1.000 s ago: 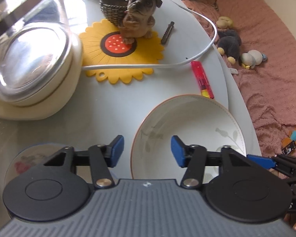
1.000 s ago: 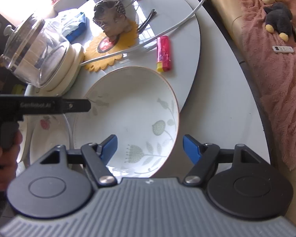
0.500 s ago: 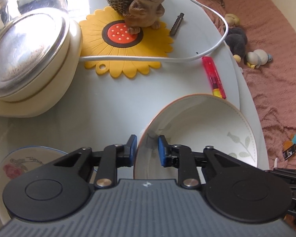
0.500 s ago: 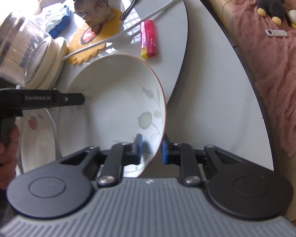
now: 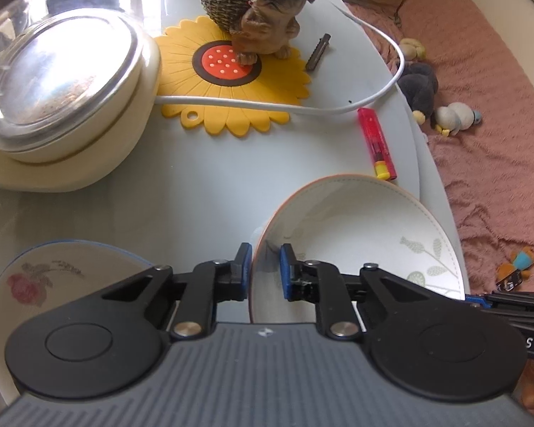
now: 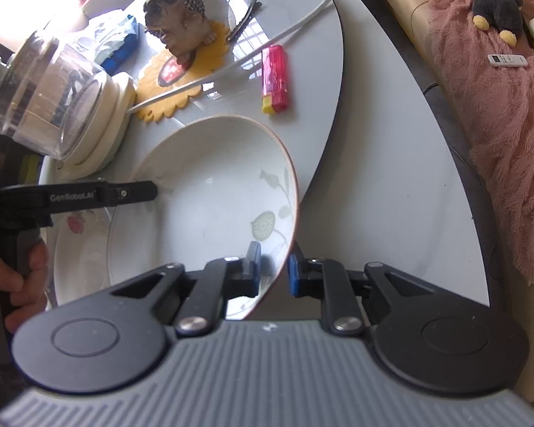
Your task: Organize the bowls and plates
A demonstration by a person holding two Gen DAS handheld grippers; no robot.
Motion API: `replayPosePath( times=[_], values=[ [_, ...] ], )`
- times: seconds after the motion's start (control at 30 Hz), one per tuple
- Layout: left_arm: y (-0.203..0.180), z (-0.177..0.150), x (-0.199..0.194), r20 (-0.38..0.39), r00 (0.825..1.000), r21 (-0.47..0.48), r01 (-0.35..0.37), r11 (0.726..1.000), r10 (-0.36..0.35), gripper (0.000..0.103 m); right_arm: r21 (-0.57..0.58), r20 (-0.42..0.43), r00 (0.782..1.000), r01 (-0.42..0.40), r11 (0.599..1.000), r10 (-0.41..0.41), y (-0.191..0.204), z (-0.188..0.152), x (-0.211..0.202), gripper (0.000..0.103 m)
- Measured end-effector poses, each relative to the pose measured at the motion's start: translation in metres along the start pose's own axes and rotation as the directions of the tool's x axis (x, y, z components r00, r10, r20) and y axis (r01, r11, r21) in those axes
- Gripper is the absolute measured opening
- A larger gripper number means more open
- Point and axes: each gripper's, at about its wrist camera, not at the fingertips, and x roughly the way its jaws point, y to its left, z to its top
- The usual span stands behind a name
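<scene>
A white bowl with a leaf print and a thin orange rim is tilted on the pale table. My left gripper has its blue pads astride the bowl's left rim, jaws closing on it. My right gripper is shut on the opposite rim of the bowl, one pad inside and one outside. In the right wrist view, the left gripper reaches in from the left, held by a hand. A plate with a rose print lies to the bowl's left, and the bowl partly overlaps this plate.
Behind the bowl stand a cream appliance with a glass lid and a dog figurine on a sunflower mat. A white cable and a red lighter also lie there. Right of the table edge is a pink blanket with toys.
Both grippers went from wide open to closed over opposite rims of the bowl. The bowl has tilted and shifted toward the rose plate.
</scene>
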Motion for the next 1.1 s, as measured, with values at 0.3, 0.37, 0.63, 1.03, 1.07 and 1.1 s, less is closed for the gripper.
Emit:
replayPosePath(
  times=[0.3,0.37,0.63,1.03,1.07,1.1],
  values=[
    [0.014,-0.005,-0.05,0.078,0.997,-0.077,0.032,0.997,-0.026,0.017,-0.058,-0.011,0.999,-0.053,0.997,0.052,0.02,0.005,-0.024,0.019],
    [0.018,-0.007,-0.062,0.096,0.995,-0.09,0.036,0.995,-0.027,0.017,-0.08,-0.011,0.998,-0.067,0.995,0.067,0.027,0.004,-0.03,0.019],
    [0.042,-0.033,-0.11,0.172,0.985,-0.15,0.037,0.988,-0.01,0.015,-0.162,-0.012,0.994,-0.11,0.981,0.11,0.06,0.001,-0.045,0.019],
    [0.117,-0.101,-0.129,0.19,0.981,-0.248,0.071,0.966,-0.023,0.011,-0.23,-0.008,0.992,-0.127,0.965,0.129,0.112,-0.013,-0.017,0.019],
    [0.124,-0.107,-0.128,0.19,0.982,-0.263,0.071,0.962,-0.02,0.011,-0.218,-0.017,0.989,-0.145,0.965,0.145,0.115,-0.015,-0.013,0.019],
    [0.132,-0.114,-0.125,0.191,0.981,-0.289,0.084,0.954,-0.028,0.011,-0.223,-0.021,0.988,-0.152,0.963,0.151,0.118,-0.016,-0.009,0.019]
  ],
)
